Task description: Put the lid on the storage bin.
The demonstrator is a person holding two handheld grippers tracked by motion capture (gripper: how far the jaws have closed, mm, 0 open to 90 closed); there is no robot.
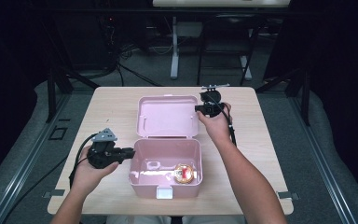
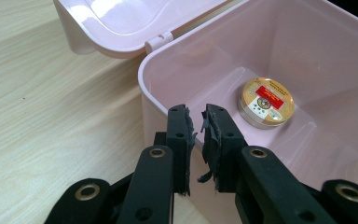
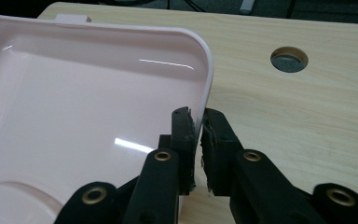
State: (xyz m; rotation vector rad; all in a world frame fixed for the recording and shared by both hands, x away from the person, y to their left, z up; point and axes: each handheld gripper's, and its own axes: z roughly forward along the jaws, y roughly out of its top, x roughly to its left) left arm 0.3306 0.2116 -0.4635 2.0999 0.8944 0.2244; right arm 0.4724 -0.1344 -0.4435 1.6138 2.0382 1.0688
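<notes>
I see a pale pink box [image 1: 166, 173] with its matching pink lid [image 1: 167, 116] on my light wood-grain table [image 1: 261, 140]; inside, a gold round tin [image 2: 265, 102] bears a red label; both grippers' jaws are black.

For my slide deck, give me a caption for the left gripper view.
Left gripper clamping the pink box wall, a round gold tin inside.

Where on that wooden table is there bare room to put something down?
Bare wood lies left of the open pink plastic box and lid, and along the table's right edge. The middle is crowded; a round gold tin sits inside.
</notes>
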